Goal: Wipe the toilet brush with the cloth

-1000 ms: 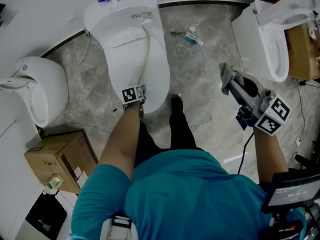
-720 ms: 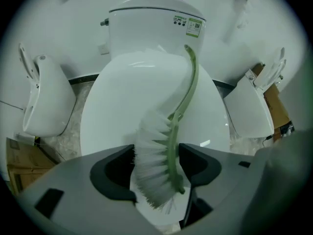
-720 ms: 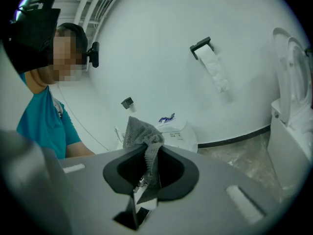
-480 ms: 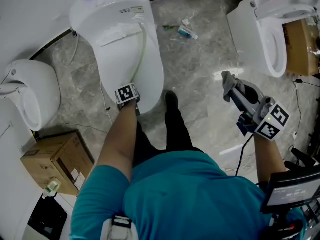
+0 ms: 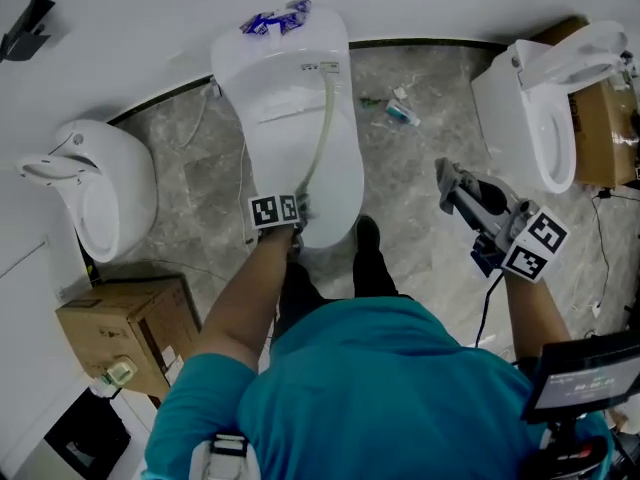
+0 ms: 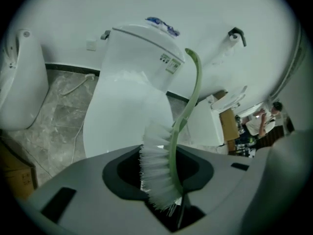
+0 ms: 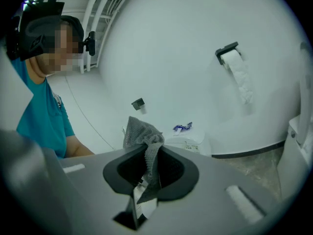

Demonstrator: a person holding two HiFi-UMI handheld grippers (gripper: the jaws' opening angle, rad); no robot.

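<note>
Among 3 toilets point(image 5: 300, 118) | 1 toilet brush point(image 6: 157, 173) | 1 cloth point(image 7: 141, 133) | 2 cardboard boxes point(image 5: 125, 323)

Shirt: plain teal short-sleeved shirt point(image 5: 380, 388), sleeves ending above the elbows.
Legs: dark narrow trousers point(image 5: 372, 273), dark rounded shoe point(image 5: 367, 230).
Head: black headset rig point(image 7: 39, 11).

No text legible; sticker point(image 5: 322, 66) on toilet tank point(image 5: 255, 68) perhaps printed, too small to read.

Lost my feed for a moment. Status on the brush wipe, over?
Left gripper has just been closing, now shut on toilet brush at bristle end. Right gripper shut on cloth. Brush and cloth apart, no wiping yet.
</note>
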